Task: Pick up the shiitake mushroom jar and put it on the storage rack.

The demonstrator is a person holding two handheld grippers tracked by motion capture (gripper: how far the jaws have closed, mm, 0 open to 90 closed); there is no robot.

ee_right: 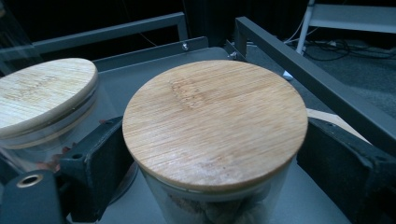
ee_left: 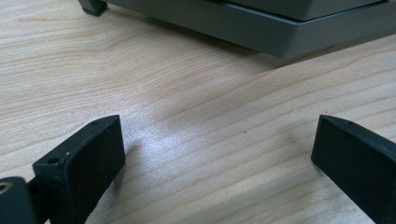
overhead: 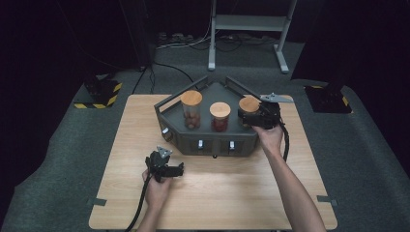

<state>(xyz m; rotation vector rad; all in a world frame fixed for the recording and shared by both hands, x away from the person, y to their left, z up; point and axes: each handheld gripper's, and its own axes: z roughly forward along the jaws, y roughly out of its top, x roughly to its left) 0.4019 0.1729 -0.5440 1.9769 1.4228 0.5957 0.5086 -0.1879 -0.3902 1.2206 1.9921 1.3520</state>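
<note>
On the grey rack (overhead: 208,140) at the bench's (overhead: 217,193) far side, the right gripper (ee_right: 212,154) straddles the rightmost jar (ee_right: 215,126), fingers apart beside its glass. The left gripper (ee_left: 219,154) rests open on bare wood.

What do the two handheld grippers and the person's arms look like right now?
Both are black. The left gripper and right gripper each carry a grey three-cornered plate and trail a black cable. Their fingers are flat, blocky black pads with small holes. Forearms are bare, with no sleeves visible.

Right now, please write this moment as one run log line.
right claw: jaws around wooden-lidded glass jar, contact unclear | left claw: open above light wooden table
</note>
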